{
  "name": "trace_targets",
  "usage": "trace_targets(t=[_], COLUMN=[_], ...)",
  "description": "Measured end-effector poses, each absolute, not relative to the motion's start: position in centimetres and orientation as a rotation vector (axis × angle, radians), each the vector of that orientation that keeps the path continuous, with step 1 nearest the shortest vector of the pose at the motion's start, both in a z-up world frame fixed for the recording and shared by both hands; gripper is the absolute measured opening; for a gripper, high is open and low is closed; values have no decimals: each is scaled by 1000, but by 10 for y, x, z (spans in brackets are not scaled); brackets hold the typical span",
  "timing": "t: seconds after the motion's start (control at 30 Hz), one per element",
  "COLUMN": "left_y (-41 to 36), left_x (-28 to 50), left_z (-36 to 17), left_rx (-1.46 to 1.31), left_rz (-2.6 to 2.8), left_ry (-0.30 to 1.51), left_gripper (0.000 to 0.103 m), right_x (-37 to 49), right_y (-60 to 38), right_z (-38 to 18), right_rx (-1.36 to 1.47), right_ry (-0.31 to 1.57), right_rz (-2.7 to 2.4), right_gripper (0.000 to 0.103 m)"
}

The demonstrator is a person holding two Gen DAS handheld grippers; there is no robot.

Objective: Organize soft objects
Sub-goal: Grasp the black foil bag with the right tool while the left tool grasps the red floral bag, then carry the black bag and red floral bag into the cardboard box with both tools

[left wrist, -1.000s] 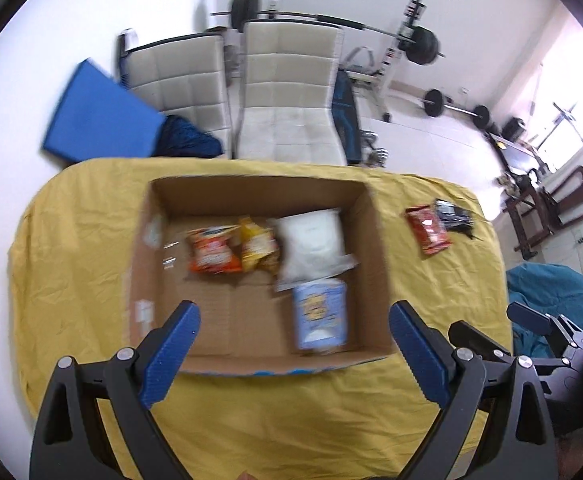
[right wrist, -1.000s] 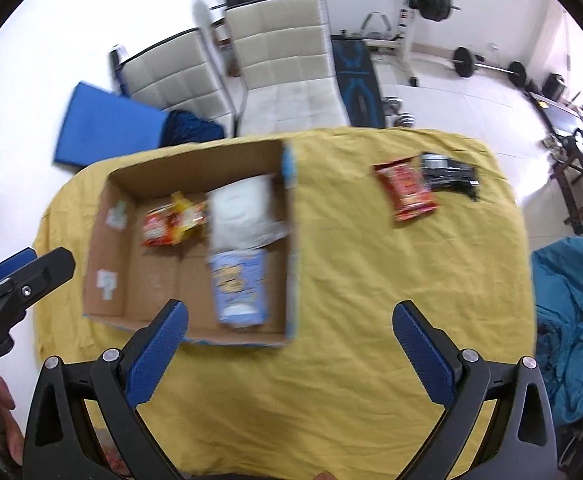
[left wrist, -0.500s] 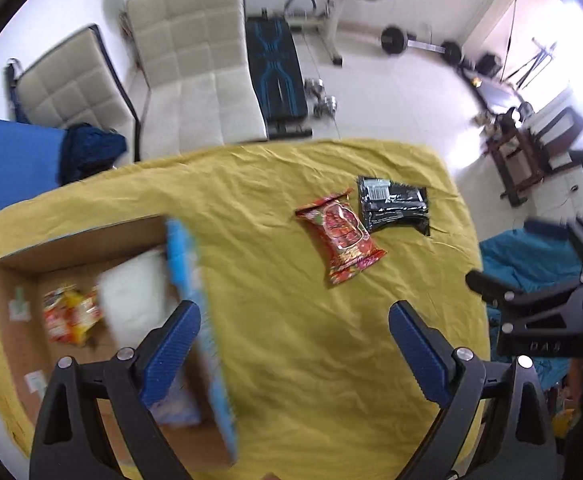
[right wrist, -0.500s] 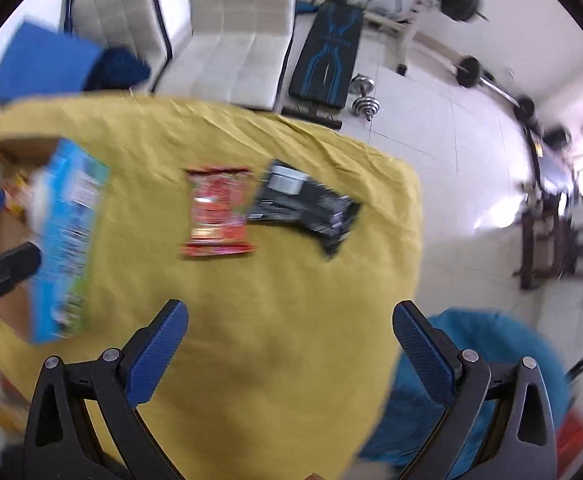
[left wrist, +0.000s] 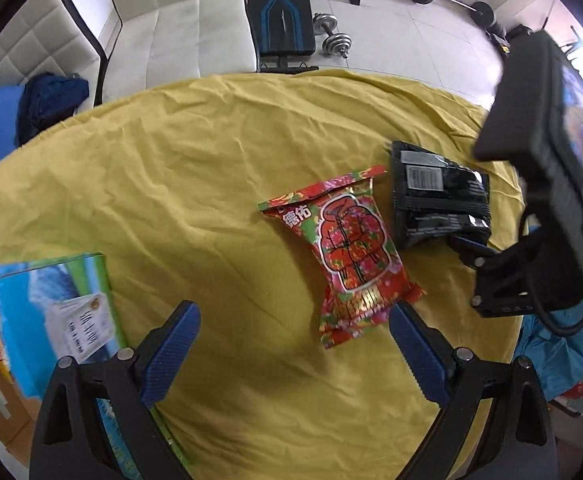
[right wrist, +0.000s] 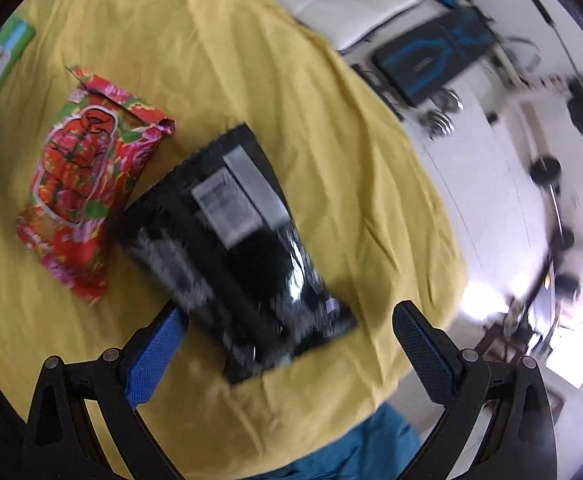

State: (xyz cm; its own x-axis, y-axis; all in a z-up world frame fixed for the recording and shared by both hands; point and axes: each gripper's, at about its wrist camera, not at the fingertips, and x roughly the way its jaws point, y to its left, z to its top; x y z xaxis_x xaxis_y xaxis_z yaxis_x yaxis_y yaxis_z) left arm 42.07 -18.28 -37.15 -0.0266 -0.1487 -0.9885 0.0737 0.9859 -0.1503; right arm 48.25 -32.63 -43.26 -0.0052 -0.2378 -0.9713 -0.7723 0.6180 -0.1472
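Note:
A red flowered snack packet lies flat on the yellow tablecloth, with a black packet just to its right. My left gripper hovers open in front of the red packet, holding nothing. In the right wrist view the black packet fills the middle, the red packet beside it. My right gripper is open and low over the black packet's near end, its left finger at the packet's edge. The right gripper's body shows at the right of the left wrist view.
A cardboard box with a blue printed flap stands at the left, snack packets inside it. The table's right edge drops to a teal cloth. Behind the table are white chairs, a weight bench and dumbbells.
Both grippers have swung right, away from the box and over to the two packets. The right gripper has come down close over the black packet. Both stay open.

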Motion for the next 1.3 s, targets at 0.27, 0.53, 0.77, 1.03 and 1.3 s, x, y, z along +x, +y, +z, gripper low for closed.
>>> trace_targets(t=[0.27,0.53,0.77,1.03,1.3], left_y=[-192,-214,-243,-246,-236], left_x=[430,451,463,426,331], left_z=[-386,-408,-429,-417,-418], left_rx=[-107,-192,-121,15,104], left_rz=[-183,-190,-165,-184,-206], left_ry=[1610,1654,1684,1637,1640], left_gripper=[97,97,65,43,43], right_x=[499,466,462,409,323], right_y=[-340,-424,-458,-448,-431], right_z=[-441,-433,-432,-416,-410], right_rx=[-567,-169,-12,25,122], right_ry=[1692,1766,1735,1699,1739], right_rz=[462,41,-39,-70,-43], right_gripper=[63,61,62,58,58])
